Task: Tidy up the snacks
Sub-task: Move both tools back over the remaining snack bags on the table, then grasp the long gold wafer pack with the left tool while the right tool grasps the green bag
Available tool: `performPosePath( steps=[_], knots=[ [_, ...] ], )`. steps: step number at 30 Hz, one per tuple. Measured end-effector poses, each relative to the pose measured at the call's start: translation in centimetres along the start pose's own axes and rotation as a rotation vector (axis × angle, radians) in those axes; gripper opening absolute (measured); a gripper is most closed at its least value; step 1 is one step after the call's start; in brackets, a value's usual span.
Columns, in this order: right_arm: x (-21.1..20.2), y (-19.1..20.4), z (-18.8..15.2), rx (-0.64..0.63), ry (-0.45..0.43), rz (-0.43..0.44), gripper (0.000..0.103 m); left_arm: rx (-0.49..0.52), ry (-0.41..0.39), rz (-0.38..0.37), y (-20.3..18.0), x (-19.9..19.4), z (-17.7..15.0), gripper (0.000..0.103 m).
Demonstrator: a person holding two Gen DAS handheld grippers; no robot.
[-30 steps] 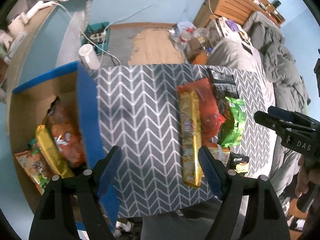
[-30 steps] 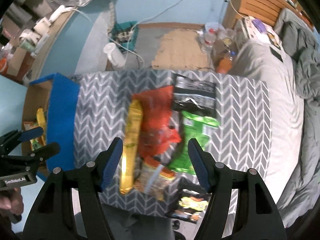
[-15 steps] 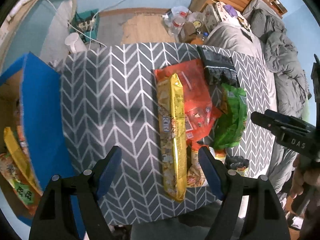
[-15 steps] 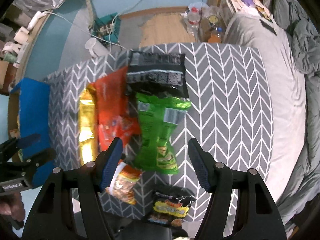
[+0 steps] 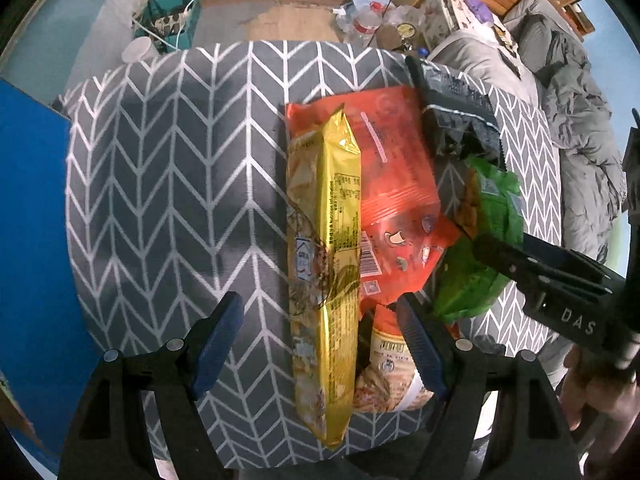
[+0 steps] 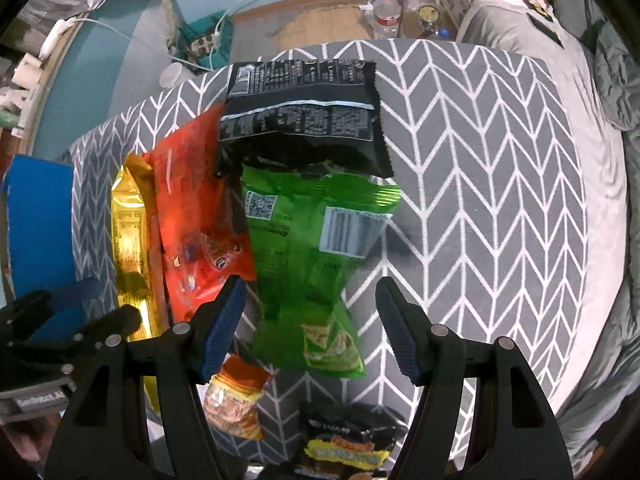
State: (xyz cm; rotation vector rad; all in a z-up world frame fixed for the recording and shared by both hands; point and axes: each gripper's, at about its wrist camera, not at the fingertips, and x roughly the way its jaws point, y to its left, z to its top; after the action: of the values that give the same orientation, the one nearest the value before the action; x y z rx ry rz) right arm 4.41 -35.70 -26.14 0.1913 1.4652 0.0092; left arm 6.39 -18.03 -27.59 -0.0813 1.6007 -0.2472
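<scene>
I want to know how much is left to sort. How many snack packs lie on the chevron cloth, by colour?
Yellow-gold: 1, the long pack
Red-orange: 1, the flat bag
Black: 1, the top bag
Green: 1, the bag
Orange-and-white: 1, the small pack
Black-and-yellow: 1, the near-edge pack
Total: 6

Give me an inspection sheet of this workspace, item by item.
Surface: grey chevron tablecloth.
Job's things: yellow packet, orange bag, black bag, green bag, two smaller packets at the near edge; blue box beside the table.
Clutter: bottles on the floor.
Grippers: left gripper open over the yellow packet; right gripper open over the green bag.
Cables: white cable, power strip.
Surroundings: bed, wooden shelf.
</scene>
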Motion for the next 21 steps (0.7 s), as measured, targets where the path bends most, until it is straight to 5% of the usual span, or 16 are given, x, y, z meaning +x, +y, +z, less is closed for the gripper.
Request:
performPosePath(
  steps=[12, 17, 21],
  knots=[
    [2.3, 0.4, 0.5, 0.01, 0.003, 0.01, 0.066, -0.073, 0.011, 0.013, 0.6, 2.8, 0.5, 0.08],
    [2.2, 0.6, 0.5, 0.003, -0.009, 0.028, 0.039, -0.086, 0.001, -0.003, 1.0, 3.4, 0.0, 0.077],
    [1.5, 0.2, 0.0, -0.02, -0.016, 0.028, 0.033, -0.038, -0.013, 0.017, 1.4, 3.0, -0.2, 0.055]
  ],
)
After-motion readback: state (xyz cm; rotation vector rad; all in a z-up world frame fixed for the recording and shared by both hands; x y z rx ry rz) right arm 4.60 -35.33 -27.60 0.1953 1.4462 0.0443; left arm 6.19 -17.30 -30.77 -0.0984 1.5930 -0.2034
